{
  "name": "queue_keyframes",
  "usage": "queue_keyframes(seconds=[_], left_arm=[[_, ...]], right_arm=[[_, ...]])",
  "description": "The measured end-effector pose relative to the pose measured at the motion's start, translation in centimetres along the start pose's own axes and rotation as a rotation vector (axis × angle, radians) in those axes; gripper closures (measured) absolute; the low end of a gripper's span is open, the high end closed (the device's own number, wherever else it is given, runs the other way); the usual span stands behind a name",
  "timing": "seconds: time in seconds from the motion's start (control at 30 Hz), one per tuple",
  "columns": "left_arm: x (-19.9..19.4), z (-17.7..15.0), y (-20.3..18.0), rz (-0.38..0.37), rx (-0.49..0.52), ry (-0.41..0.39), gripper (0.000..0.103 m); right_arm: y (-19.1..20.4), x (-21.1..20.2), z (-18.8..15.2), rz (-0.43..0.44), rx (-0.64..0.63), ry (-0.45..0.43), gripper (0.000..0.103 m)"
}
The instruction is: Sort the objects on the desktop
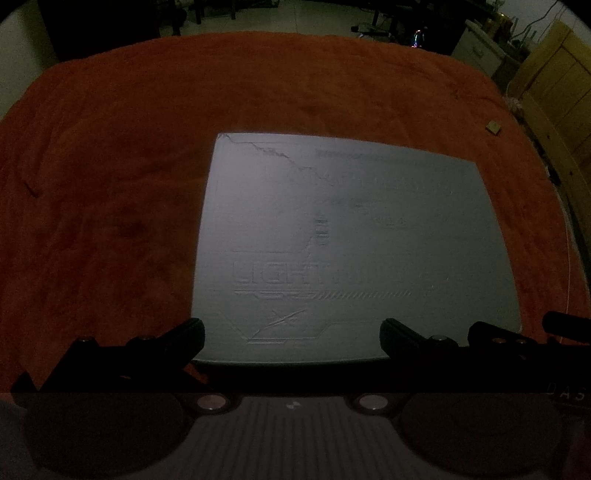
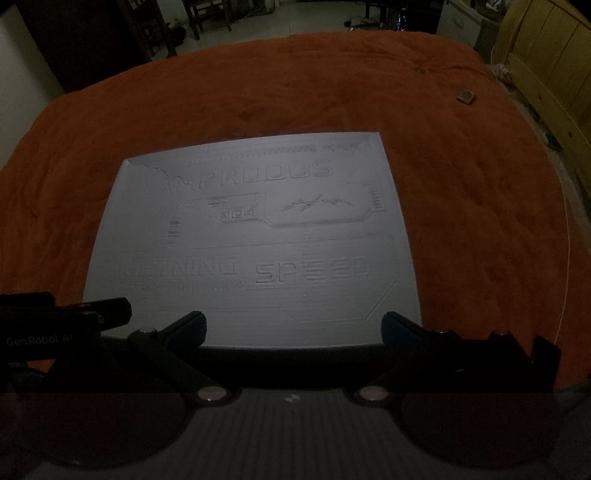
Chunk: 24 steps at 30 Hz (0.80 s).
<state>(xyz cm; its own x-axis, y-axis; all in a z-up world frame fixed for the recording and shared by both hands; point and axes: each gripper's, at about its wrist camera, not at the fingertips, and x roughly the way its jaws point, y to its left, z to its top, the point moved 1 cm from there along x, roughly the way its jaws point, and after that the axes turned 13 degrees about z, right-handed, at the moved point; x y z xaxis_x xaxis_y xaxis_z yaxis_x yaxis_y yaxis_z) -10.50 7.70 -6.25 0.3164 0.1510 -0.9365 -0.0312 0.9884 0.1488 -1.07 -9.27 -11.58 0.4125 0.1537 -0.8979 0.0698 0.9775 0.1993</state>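
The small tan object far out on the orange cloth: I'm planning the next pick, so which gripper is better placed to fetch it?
Probably the right. The small tan object lies far right on the orange cloth. Both grippers hang open at the grey mat's near edge, the left gripper left of the right gripper.

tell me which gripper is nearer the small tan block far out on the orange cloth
Right, by a little, judging from both views. The small tan block lies far ahead and right of both; the left gripper sits left of the right gripper.

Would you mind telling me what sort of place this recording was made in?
Probably a dim room in a home or workshop, not a lab. An orange blanket covers the work surface under a grey mat, with wooden panelling at the right and chair legs on a tiled floor behind.
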Motion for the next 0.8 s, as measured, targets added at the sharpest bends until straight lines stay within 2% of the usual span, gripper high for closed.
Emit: queue_keyframes(seconds=[0.8], left_arm=[[0.33, 0.12, 0.27, -0.001, 0.007, -0.001, 0.001]], right_arm=[[0.32, 0.18, -0.26, -0.004, -0.002, -0.003, 0.0]])
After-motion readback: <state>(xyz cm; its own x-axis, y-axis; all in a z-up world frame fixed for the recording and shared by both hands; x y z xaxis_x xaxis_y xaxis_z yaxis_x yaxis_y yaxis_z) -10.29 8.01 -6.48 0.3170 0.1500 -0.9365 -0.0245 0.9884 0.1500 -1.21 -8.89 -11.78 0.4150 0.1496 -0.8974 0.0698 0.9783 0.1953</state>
